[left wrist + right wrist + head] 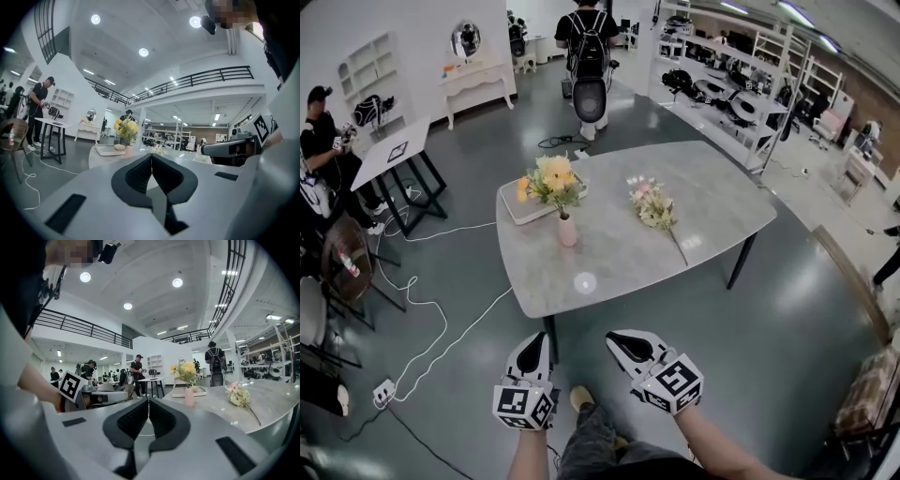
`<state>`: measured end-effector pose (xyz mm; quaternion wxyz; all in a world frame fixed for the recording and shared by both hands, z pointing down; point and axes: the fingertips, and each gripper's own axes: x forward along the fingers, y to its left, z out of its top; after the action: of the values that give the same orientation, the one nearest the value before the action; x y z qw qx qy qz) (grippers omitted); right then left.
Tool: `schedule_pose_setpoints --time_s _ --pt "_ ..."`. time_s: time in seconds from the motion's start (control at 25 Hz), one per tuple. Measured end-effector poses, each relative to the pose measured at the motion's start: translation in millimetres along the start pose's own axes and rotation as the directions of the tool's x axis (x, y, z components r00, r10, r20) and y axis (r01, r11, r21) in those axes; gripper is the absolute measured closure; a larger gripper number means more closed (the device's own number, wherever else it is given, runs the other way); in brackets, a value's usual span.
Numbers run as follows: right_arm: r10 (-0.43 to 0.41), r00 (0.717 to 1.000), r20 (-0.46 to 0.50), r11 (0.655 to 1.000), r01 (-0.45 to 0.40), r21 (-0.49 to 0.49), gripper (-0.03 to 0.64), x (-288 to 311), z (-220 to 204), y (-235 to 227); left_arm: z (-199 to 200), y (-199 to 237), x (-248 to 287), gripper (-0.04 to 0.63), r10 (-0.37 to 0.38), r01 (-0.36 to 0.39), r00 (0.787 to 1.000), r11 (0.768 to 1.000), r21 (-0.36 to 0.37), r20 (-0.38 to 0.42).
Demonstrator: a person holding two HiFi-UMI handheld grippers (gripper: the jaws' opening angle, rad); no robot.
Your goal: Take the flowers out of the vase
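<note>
Hovering short of the table (609, 267), both grippers low at the near edge of the head view, neither touching anything

- left gripper (532, 349): jaws pressed together, nothing between them
- right gripper (626, 343): jaws together too, empty
- vase (568, 231): small, pink, upright on the left half of the table, near the middle of its depth
- yellow flowers (551, 178): in the vase, heads and green leaves bunched above the neck, stems running straight down into it, so the long axis is vertical

Key relation: the vase lies farther out than both grippers and between their lines, a bit closer to the left one, so the left looks the nearer hand. Well apart for now. The near table edge has to be crossed first. Judging from that, the pull should go straight up along the stems, with jaws opened beforehand, and the second gripper could steady the vase, which looks light and tippy

Containers:
- vase holds the yellow bunch, not yet removed
- tray (517, 212): pale, shallow, just behind the vase on the far left; contents mostly hidden by the blooms, cannot tell
- pink bunch (652, 204): in no container, lying flat on the table right of the vase, stem pointing toward the near right
</note>
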<state>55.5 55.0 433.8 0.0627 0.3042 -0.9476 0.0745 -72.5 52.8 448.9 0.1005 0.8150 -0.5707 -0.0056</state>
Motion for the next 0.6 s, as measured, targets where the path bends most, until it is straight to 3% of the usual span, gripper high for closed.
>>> schedule_pose_setpoints --time_s 0.6 --pt "-0.042 0.998 -0.054 0.996 0.046 0.074 0.595 101 -8 -69 4 68 102 0.581 -0.093 0.093 0.994 0.996 0.001 -0.051"
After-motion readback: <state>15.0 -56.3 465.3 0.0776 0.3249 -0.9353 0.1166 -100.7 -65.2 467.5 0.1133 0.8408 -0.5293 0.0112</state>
